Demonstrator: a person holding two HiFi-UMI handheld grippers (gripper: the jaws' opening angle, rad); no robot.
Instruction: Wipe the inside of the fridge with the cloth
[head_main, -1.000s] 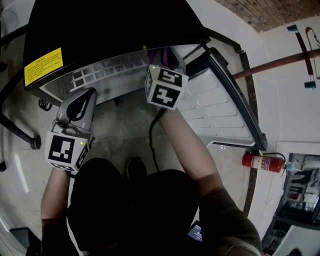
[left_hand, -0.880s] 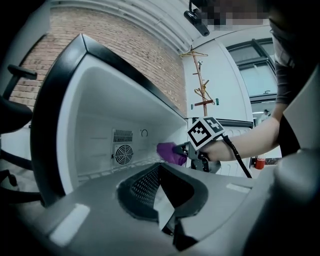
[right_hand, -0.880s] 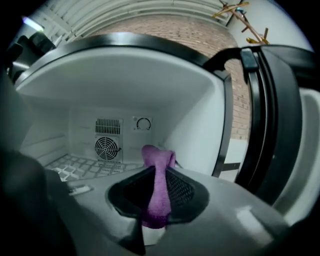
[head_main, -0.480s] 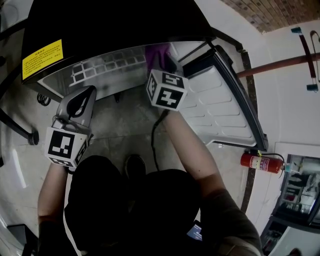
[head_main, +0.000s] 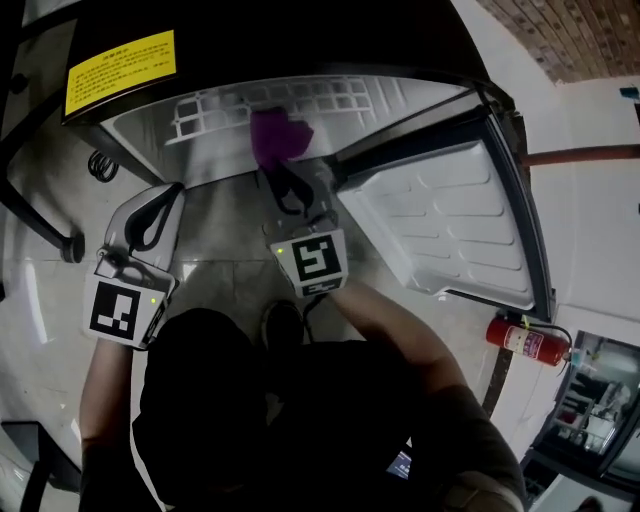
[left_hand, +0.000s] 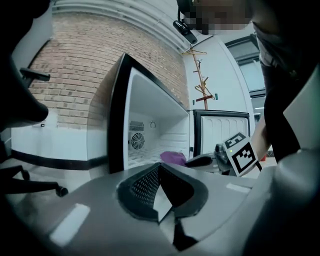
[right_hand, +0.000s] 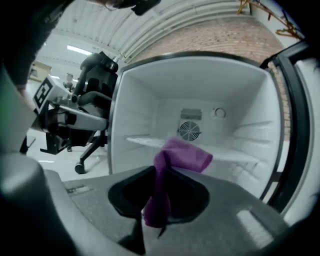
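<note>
The small black fridge (head_main: 300, 40) stands open, its white inside (right_hand: 200, 100) bare, with a wire shelf (head_main: 300, 100) and a fan (right_hand: 190, 131) on the back wall. My right gripper (head_main: 282, 165) is shut on the purple cloth (head_main: 279, 138) and holds it just in front of the opening. In the right gripper view the cloth (right_hand: 172, 162) hangs pinched between the jaws and stands up above them. My left gripper (head_main: 170, 192) is shut on nothing, low and left of the fridge front. The left gripper view shows the fridge (left_hand: 150, 130), the cloth (left_hand: 174, 157) and the right gripper's marker cube (left_hand: 241, 154).
The fridge door (head_main: 440, 230) is swung wide open to the right. A yellow label (head_main: 120, 70) sits on the fridge top. An office chair base (head_main: 40, 220) stands on the left and a red fire extinguisher (head_main: 520, 340) on the floor right. A coat stand (left_hand: 202, 85) rises behind.
My right gripper has drawn back from inside the fridge toward me, carrying the cloth out to the opening. The left gripper has stayed about where it was.
</note>
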